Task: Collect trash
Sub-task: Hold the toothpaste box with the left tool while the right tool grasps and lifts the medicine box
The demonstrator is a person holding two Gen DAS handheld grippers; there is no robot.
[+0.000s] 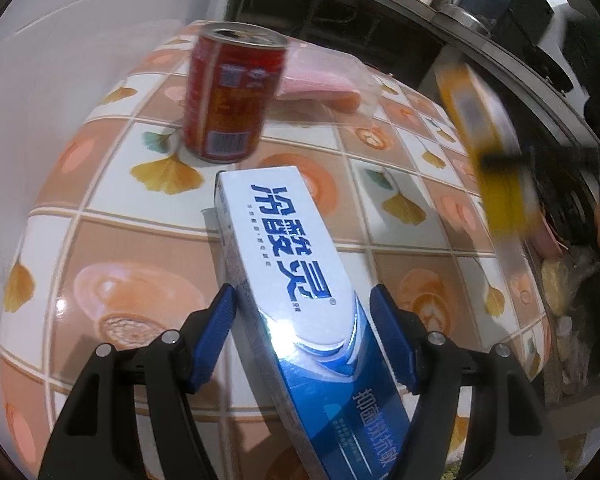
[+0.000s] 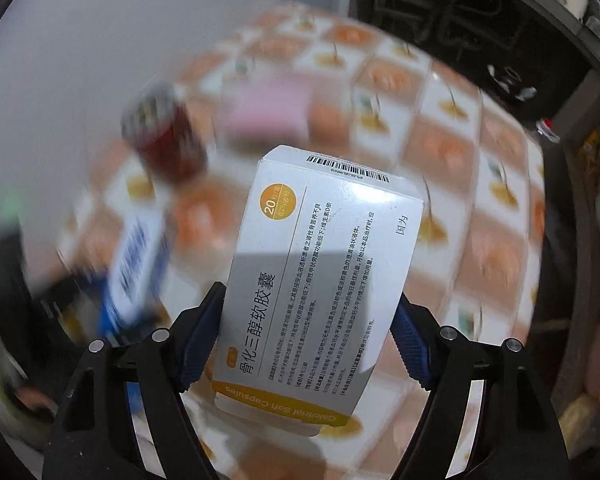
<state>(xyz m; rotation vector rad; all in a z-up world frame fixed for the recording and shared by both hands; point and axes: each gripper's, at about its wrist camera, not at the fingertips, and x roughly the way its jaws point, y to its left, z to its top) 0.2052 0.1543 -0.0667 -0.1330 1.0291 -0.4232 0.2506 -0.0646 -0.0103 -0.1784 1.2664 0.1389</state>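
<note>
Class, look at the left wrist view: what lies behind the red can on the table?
Behind the red can lies a pink item in a clear plastic tray; the can covers its left end.

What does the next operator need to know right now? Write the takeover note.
Left gripper: shut on the blue toothpaste box, its far end near the table.
Right gripper: shut on the white medicine box, held above the table.
On the table: a red can, upright, and a pink pack behind it.
Done: two boxes picked up.
Left: drop both boxes, then collect the can and pink pack. No bin is clearly visible.
</note>
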